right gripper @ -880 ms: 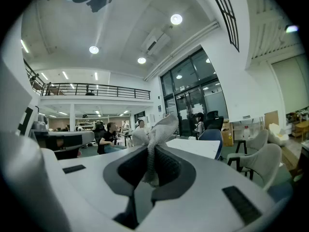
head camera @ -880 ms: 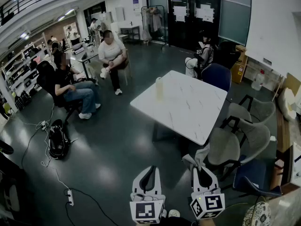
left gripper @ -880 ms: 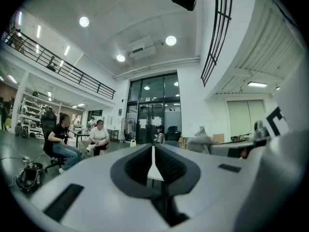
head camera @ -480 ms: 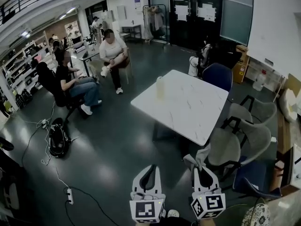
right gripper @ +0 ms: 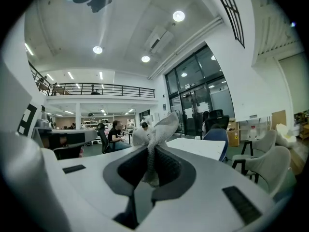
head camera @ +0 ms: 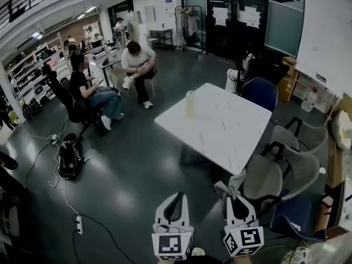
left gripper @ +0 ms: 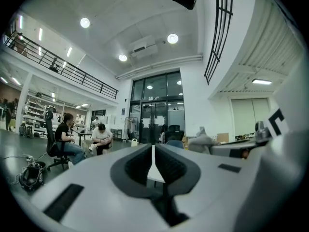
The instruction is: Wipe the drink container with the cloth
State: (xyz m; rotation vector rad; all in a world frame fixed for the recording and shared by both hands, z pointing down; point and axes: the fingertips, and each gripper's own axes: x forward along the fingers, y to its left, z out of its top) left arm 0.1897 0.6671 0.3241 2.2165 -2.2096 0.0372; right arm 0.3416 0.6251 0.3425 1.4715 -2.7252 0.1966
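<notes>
Jaws of your left gripper are pressed together, nothing between them. Your right gripper clamps the crumpled grey fabric cloth. The pale cylindrical drink container stands upright on the white rectangular table, well apart from both grippers.

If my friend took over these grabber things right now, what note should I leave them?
Left gripper: fingers shut, nothing in them.
Right gripper: fingers shut on the cloth, which sticks out past them.
Drink container: upright near the left corner of the white table in the head view, far from both grippers.
Done: cloth is in hand.
Left: go to the table and wipe the container; no wiping has started.
</notes>
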